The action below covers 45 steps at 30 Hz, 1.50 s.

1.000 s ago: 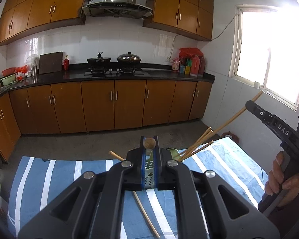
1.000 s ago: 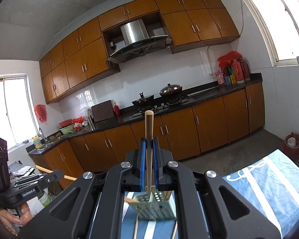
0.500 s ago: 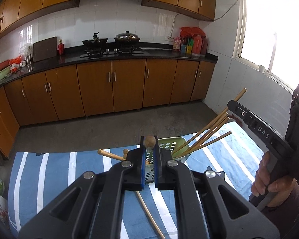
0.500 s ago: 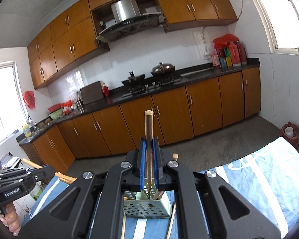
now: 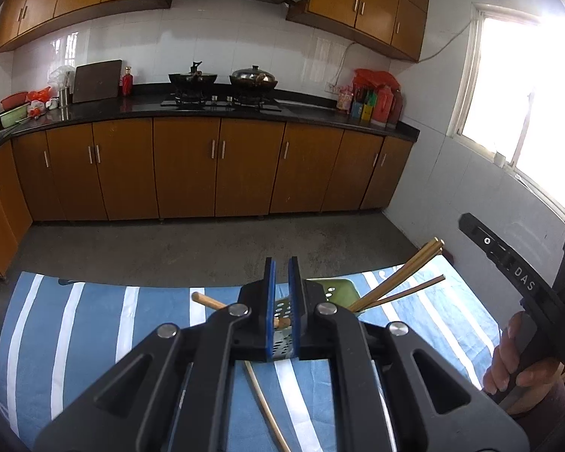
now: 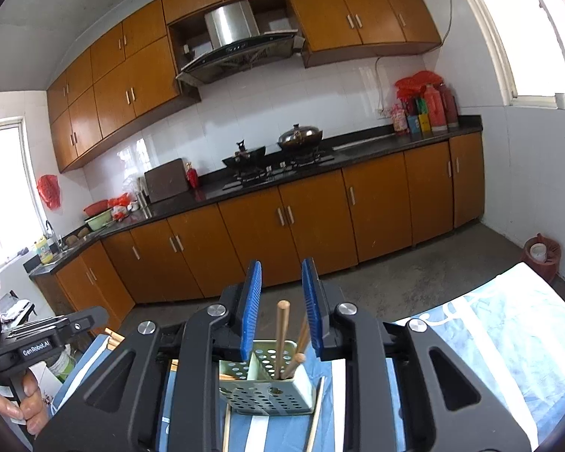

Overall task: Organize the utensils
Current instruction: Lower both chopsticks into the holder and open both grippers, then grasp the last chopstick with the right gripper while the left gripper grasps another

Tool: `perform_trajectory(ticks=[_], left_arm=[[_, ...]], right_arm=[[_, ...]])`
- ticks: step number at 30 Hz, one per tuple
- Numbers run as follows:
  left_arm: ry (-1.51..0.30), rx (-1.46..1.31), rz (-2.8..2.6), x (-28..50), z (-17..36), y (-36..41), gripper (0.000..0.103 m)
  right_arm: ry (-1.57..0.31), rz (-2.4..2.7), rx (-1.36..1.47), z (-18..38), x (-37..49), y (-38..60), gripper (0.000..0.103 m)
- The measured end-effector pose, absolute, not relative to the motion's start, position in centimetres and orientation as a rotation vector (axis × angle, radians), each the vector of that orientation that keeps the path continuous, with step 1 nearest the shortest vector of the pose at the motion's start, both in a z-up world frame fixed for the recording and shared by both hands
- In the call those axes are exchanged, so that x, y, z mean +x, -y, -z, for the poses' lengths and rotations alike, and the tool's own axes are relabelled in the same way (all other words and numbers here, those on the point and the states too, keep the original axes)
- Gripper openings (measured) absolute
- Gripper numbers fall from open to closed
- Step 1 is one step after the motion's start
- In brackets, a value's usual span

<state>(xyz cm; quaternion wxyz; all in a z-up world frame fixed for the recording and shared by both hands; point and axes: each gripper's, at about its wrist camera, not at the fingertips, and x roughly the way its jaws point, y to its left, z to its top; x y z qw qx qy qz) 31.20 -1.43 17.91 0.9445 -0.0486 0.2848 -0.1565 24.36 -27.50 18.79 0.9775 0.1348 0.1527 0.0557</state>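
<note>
Table: I see a striped cloth [image 6: 508, 339].
Chopstick [image 6: 281, 339]: light, stiff; I'd pinch mid-shaft.
Right gripper [image 6: 280, 314]: opening, chopstick released into caddy [image 6: 267, 399].
Left gripper [image 5: 282, 312]: clenched, empty.

Daylit kitchen, both wrist views sharp. Light enters through a window [image 5: 523, 113] to the right of the left gripper [image 5: 282, 301] — overexposed, with glare bleeding across its frame. Wall tiles [image 6: 282, 113] above the right gripper [image 6: 280, 309] show soft reflections. Fisheye curvature bends cabinets — corners vignette black.

Wooden chopsticks [image 6: 282, 339] upright in perforated green holder [image 6: 267, 395]; more flat beside.
</note>
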Motion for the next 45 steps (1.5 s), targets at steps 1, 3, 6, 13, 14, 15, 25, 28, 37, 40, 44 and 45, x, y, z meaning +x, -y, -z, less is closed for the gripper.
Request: perform_trajectory(ticks=[1, 3, 6, 13, 14, 15, 25, 28, 37, 40, 44, 45], left_arm=[[-0.572, -0.101, 0.314, 30.7, -18.1, 1.1, 0.009], [-0.561, -0.102, 0.310, 29.7, -18.3, 0.6, 0.009], [-0.553, -0.101, 0.295, 27.7, -18.1, -0.4, 0.013], [-0.627, -0.121, 0.218, 23.7, -13.0, -4.0, 0.016], [-0.645, -0.117, 0.201, 23.3, -11.9, -4.4, 0.019], [-0.675, -0.114, 0.187, 23.1, -10.3, -4.8, 0.020], [-0.855, -0.181, 0.106, 22.8, 0.2, -6.1, 0.040], [-0.870, -0.187, 0.110, 22.6, 1.0, -5.9, 0.044], [-0.916, -0.182, 0.150, 22.8, 2.6, -4.3, 0.045], [-0.925, -0.182, 0.166, 23.0, 3.0, -3.4, 0.045], [-0.940, -0.208, 0.208, 23.3, 3.7, -1.7, 0.045], [-0.945, -0.213, 0.219, 23.5, 3.8, -1.3, 0.045]], right_arm=[[-0.303, -0.106, 0.272, -18.9, 23.9, 27.8, 0.024], [-0.298, -0.087, 0.277, -18.8, 22.9, 28.7, 0.024], [-0.316, -0.053, 0.295, -17.8, 21.5, 30.5, 0.024], [-0.471, 0.032, 0.314, -11.4, 19.5, 33.4, 0.024], [-0.504, 0.034, 0.320, -10.1, 19.4, 33.6, 0.024], [-0.545, 0.035, 0.319, -8.5, 19.3, 33.4, 0.024], [-0.836, -0.157, 0.249, 1.4, 20.0, 24.2, 0.024], [-0.877, -0.172, 0.220, 3.1, 20.4, 22.2, 0.024], [-0.883, -0.117, 0.124, 5.2, 20.3, 20.5, 0.010], [-0.876, -0.105, 0.141, 5.2, 20.2, 21.4, 0.008], [-0.868, -0.038, 0.181, 5.1, 20.4, 23.7, 0.007], [-0.866, -0.014, 0.190, 5.0, 20.5, 24.5, 0.007]])
